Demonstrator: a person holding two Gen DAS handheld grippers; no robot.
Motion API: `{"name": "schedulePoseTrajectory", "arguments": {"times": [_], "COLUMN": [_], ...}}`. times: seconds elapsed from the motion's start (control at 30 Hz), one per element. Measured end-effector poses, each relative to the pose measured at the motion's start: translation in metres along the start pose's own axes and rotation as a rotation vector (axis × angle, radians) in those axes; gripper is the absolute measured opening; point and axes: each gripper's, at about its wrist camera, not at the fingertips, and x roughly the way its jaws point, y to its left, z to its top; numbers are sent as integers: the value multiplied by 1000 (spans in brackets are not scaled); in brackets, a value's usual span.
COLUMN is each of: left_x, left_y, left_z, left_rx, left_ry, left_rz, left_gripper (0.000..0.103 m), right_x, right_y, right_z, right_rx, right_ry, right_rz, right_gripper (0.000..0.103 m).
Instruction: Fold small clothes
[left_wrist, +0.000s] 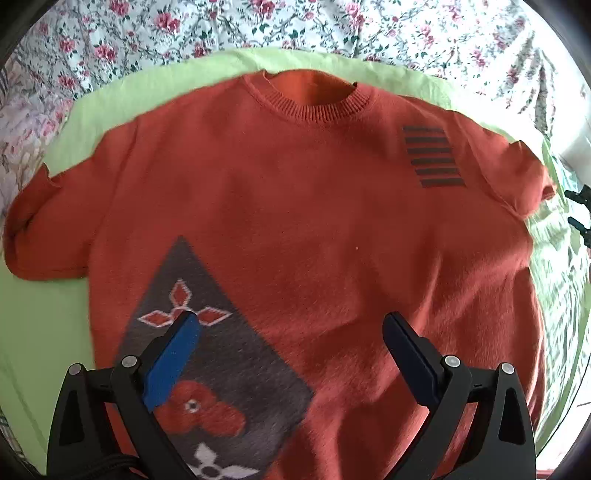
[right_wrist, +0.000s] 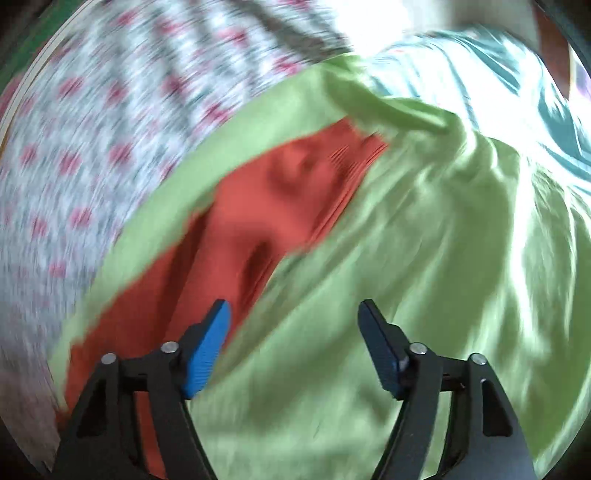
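An orange sweater (left_wrist: 295, 221) lies flat on a green sheet (left_wrist: 44, 314) over the floral bed (left_wrist: 147, 29). Left claw (left_wrist: 291, 325) and right claw (right_wrist: 293, 314) both hover released, grasping nothing.

Each tool is black plastic: the left tool (left_wrist: 291, 321) and the right tool (right_wrist: 293, 308) have two angular fingers lined with ribbed blue pads (left_wrist: 171, 363). Round silver screws (left_wrist: 129, 361) sit at the finger joints. A black braided cable (left_wrist: 110, 467) runs beneath the left one.

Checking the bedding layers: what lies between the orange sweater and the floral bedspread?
A light green sheet lies between them: in the left wrist view it borders the orange sweater, with the floral bedspread beyond.
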Motion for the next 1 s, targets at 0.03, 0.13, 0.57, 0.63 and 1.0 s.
{"name": "schedulePoseTrajectory", "arguments": {"times": [0.03,0.13,0.57,0.63,1.0], "left_x": [2,12,31,32,15], "left_y": [-2,-9,-31,-31,6], "left_z": [2,3,7,8,5], "left_rx": [-5,-14,-1,-5,-59], "left_ry": [5,27,57,59,13], "left_rz": [-1,5,-24,-33,-82], "left_gripper": [100,100,100,100,100], "right_x": [7,29,79,66,21], "right_y": [-11,-30,-60,-42,120], "right_z": [14,48,107,105,-1], "right_rx": [39,101,215,156,-56], "right_ry": [-6,-18,-66,-93,67], "right_rz": [-9,-45,24,58,462], "right_gripper": [61,54,10,9,8]}}
